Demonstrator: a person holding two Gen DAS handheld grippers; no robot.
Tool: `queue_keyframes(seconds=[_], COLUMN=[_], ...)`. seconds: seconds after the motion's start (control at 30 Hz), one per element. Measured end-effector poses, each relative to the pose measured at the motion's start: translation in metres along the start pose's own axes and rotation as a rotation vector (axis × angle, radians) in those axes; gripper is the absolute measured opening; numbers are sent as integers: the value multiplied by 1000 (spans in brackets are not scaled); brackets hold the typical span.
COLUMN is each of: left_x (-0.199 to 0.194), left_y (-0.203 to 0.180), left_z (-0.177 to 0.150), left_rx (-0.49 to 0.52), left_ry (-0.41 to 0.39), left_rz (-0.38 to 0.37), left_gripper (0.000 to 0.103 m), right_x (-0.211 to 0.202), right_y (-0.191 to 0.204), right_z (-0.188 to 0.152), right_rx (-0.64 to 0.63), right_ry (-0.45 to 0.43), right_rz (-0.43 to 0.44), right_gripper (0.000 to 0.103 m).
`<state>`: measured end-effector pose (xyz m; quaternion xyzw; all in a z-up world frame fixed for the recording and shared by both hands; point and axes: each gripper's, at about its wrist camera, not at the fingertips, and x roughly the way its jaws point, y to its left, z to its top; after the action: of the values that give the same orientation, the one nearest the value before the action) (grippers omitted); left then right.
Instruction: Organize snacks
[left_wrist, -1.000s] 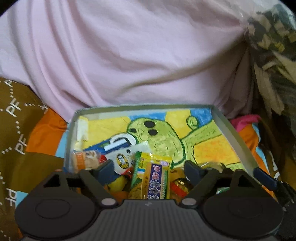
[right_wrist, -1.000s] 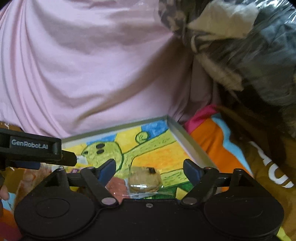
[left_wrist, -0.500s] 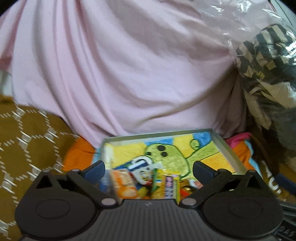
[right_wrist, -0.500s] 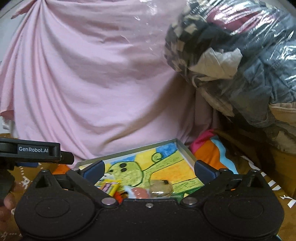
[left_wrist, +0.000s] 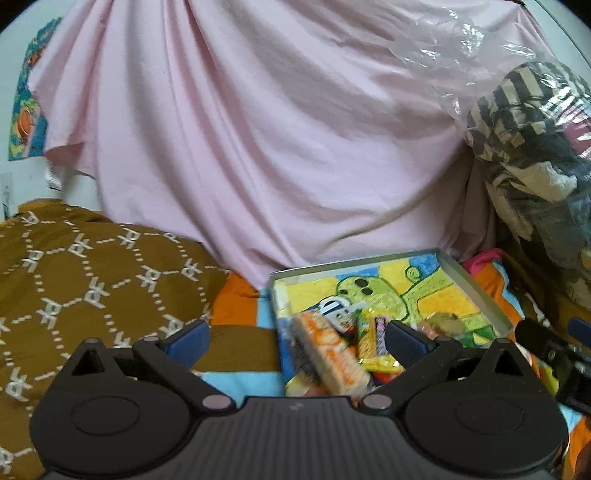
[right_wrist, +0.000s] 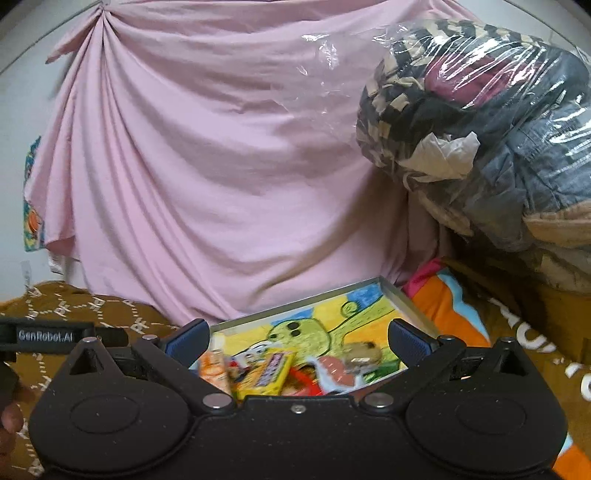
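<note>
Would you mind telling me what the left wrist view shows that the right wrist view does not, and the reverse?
Only the left wrist view shows the right hand-held gripper at its right edge, and much more of the brown patterned cloth. Only the right wrist view shows the whole plastic-wrapped bundle, the GenRobot.AI label on the other device, and a round brown snack sharply. Both show the pink sheet, the tray with its green cartoon figure, and the snack pile in it. Both grippers are open and empty.
</note>
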<state>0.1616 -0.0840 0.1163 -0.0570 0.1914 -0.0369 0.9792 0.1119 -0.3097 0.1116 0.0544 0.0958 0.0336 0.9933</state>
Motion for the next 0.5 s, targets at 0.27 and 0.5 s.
queue_keyframes(seconds=[0.27,0.5], left_x=[-51,-84], left_y=[21,40], left_z=[-26,-45], left_rx=[33,28], left_ry=[-21,-8], left_rz=[6,9], left_gripper=[103,103], right_x=[-47,-85], right_y=[25,41], right_z=[-3,-11], right_rx=[-30,-30], right_ry=[23,31], right_rz=[55,68], right_gripper=[102,102])
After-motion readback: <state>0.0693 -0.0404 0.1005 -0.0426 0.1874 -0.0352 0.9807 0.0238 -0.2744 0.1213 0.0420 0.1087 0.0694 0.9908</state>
